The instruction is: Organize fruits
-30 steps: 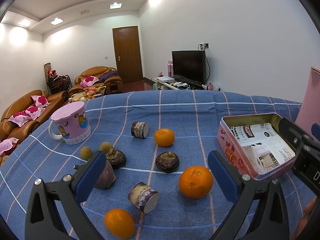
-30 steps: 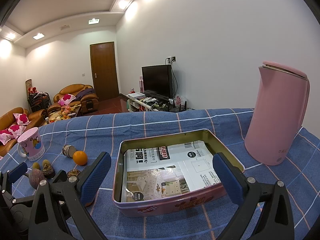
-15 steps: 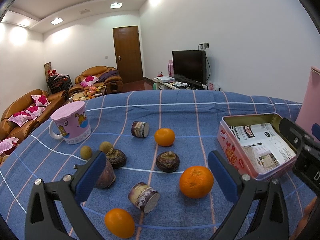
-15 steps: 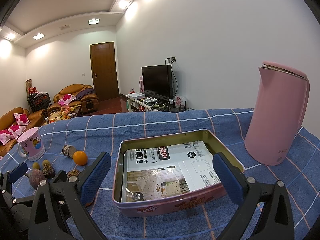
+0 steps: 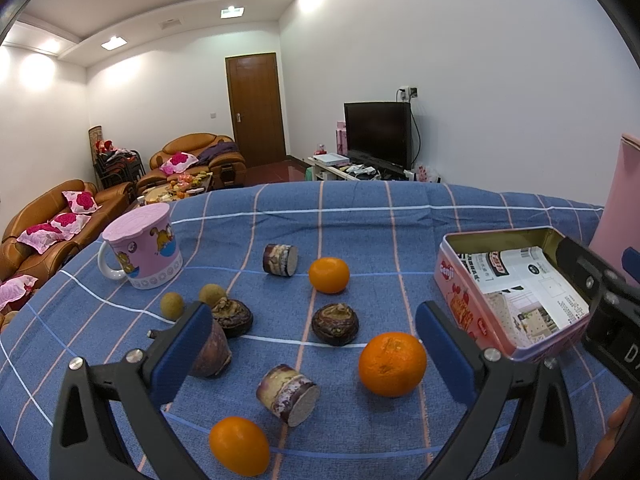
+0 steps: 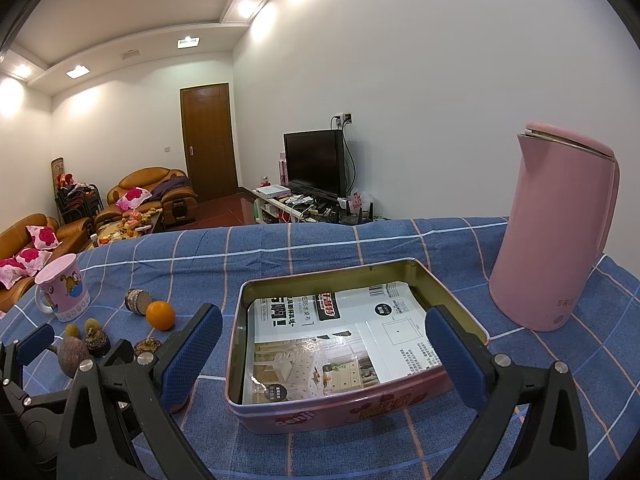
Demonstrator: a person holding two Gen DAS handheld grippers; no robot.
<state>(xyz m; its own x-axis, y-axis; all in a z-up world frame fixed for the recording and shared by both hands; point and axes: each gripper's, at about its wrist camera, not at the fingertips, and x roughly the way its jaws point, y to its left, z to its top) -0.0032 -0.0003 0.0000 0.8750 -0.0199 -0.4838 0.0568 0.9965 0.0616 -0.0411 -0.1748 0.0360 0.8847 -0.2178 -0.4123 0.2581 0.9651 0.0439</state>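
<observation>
Though scattered, three oranges (two longans).

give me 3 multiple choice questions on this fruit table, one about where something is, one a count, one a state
1. Where does the pink kettle stand?
A. right of the tin
B. inside the tin
C. beside the mug

2. How many oranges lie on the cloth in the left wrist view?
A. one
B. three
C. five

3. What state are the left tongs in?
A. shut on an orange
B. shut, holding nothing
C. open, holding nothing

Answers:
1 A: in the right wrist view the kettle is on the cloth just right of the tin.
2 B: oranges at and.
3 C: the blue pads are far apart with nothing between them.
</observation>
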